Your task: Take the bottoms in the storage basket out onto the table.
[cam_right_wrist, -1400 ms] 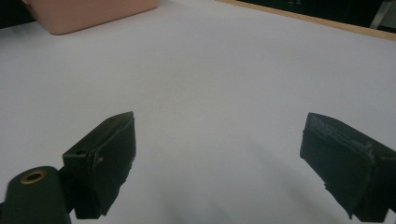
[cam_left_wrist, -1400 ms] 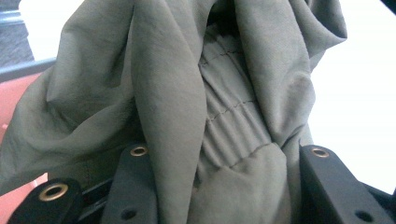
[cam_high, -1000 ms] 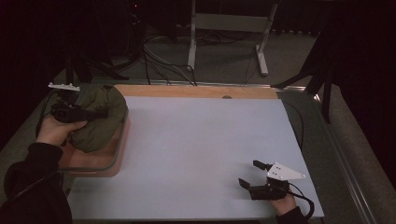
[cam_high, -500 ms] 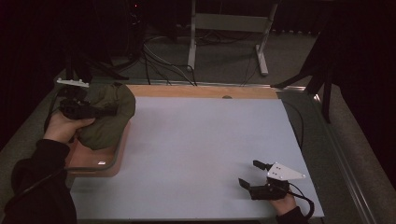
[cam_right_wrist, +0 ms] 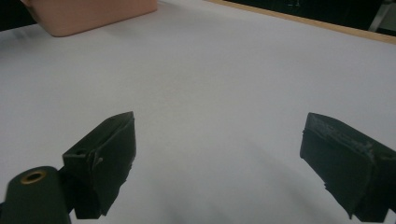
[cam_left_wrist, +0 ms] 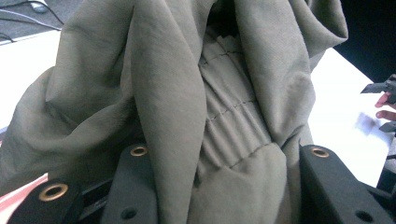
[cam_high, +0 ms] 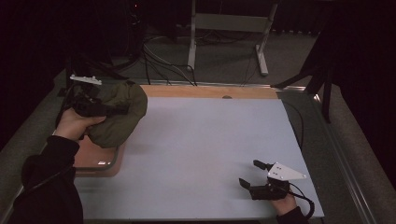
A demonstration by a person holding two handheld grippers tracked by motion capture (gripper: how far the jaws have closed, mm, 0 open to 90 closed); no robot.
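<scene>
Garment (cam_high: 119,116), one, olive, clamped in left hand-held gripper (cam_high: 112,110); right hand-held gripper (cam_high: 252,176) wide, empty; one tray (cam_high: 95,158), seemingly pink.

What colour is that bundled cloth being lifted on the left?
Olive green cloth, plain with stitched gathers; the left gripper view shows it best.

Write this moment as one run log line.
left gripper: shut on olive garment, lifted above pink tray | right gripper: open, on white table
</scene>
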